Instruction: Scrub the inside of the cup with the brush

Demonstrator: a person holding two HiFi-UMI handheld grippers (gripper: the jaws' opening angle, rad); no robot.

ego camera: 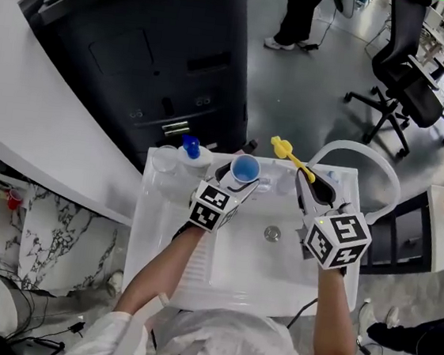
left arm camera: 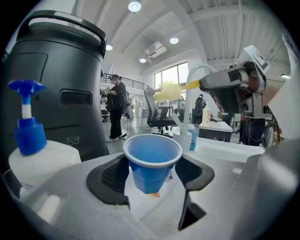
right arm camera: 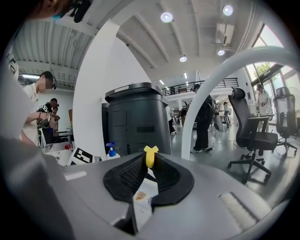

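A blue cup [ego camera: 245,168] with a white rim stands upright over the back of the white sink [ego camera: 198,249], its mouth facing up. My left gripper [ego camera: 242,177] is shut on it, black pads pressing both sides of the cup [left arm camera: 152,161] in the left gripper view [left arm camera: 152,174]. To the right, my right gripper [ego camera: 310,181] is shut on a yellow brush [ego camera: 283,148] whose head points up and left, beside the cup and outside it. In the right gripper view the brush [right arm camera: 150,156] sticks up between the closed pads of the right gripper [right arm camera: 149,169].
A pump soap bottle [ego camera: 191,148] with a blue top stands at the sink's back left corner. A white arched faucet [ego camera: 368,154] rises at the back right, and the drain [ego camera: 272,233] lies in the basin. A tall black bin [ego camera: 156,54] stands behind; office chairs [ego camera: 409,75] lie farther off.
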